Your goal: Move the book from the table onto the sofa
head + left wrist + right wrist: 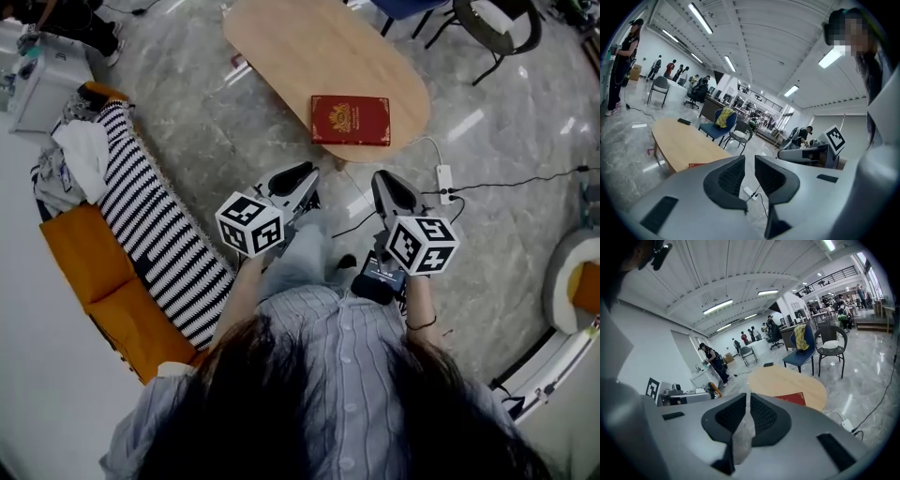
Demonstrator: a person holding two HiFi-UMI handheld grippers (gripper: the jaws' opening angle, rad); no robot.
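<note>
Red hardcover book (pixel 351 120) lies on the pale wooden oval table (pixel 281 56), upper centre of the head view, its long axis running left to right. Left gripper (pixel 302 176) and right gripper (pixel 384 183) sit just below it, jaws pressed together and empty, about equally near.

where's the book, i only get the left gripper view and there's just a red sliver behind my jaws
Observer: In the head view, the dark red hardcover book lies flat at the near end of the oval light wooden table.
Operator: and the sofa
Observer: The orange sofa is at that view's left, with a black-and-white striped blanket draped along it.
Operator: right gripper busy
Observer: No, the right gripper has its jaws together and is short of the book.
</note>
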